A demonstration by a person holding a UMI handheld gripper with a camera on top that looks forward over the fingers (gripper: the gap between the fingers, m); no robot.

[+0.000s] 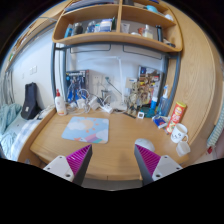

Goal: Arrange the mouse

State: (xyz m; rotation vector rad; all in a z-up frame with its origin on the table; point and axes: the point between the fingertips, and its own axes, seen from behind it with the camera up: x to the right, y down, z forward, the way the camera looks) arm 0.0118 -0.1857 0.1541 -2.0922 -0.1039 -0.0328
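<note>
A light blue patterned mouse mat lies on the wooden desk, ahead of my left finger. I cannot make out a mouse on the mat or between the fingers. My gripper is open and empty and is held above the desk's near edge. Its magenta pads stand wide apart, with bare desk between them.
Two white mugs and an orange canister stand at the desk's right. A white bottle and a black object are at the left. Cables and small items crowd the back wall under a loaded shelf.
</note>
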